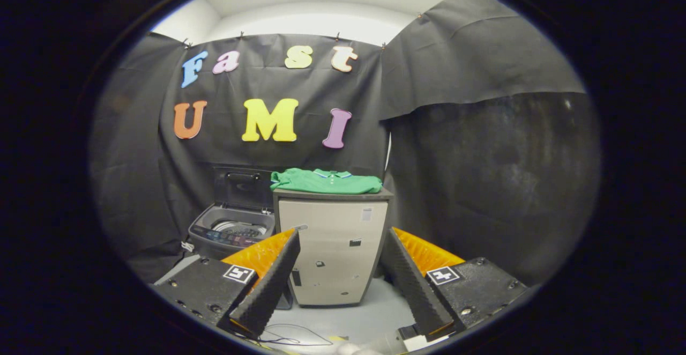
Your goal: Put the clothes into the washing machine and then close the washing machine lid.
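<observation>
Black-cloth booth, pale floor, green polo shirt [326, 181] folded atop beige cabinet [332, 253], washing machine [231, 231] beside it, lid [241, 189] up, fingers [338, 274] spread wide, holding nothing, cabinet stickers unreadable.

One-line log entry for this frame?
gripper: jaws open, empty | green shirt: folded on cabinet | washing machine: lid up | stage: approach

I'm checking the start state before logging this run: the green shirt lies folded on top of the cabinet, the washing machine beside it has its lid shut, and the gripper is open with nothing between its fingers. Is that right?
Not quite. In the gripper view the washing machine has its lid raised, not shut. The rest holds: the green shirt lies folded on the cabinet, and the gripper is open, holding nothing.
</observation>
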